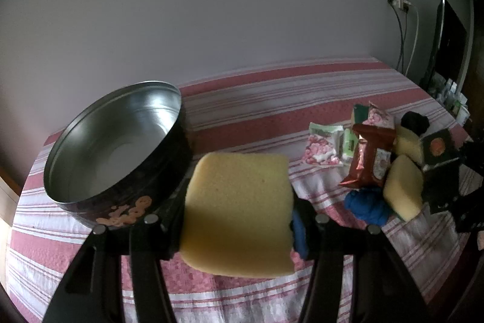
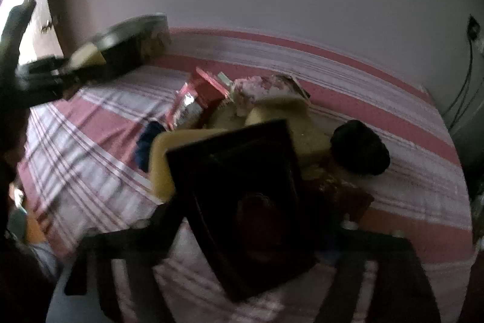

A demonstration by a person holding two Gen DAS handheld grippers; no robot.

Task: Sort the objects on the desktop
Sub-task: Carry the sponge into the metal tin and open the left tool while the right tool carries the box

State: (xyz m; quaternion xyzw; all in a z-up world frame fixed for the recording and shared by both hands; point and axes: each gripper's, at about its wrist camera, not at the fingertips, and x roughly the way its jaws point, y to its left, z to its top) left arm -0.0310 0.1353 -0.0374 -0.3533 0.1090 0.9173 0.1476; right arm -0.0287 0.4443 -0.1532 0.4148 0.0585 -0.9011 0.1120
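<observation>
A bench (image 1: 272, 99) covered in a pink-and-white striped cloth carries everything. At its left rear sits a round metal tin (image 1: 118, 150), shiny inside, dark outside, open mouth up. Just right of the tin, the left tool (image 1: 239, 229) is clamped on a soft, porous yellow sponge slab (image 1: 239, 211), its broad face up and long axis running away from the tool. Well right of the tin lies a heap of crinkly snack packets (image 1: 369, 159), sponges and yarn balls. There the right tool (image 2: 242, 220) has a flat dark square packet (image 2: 242, 196) between its fingers, tilted; blur hides whether it grips.
</observation>
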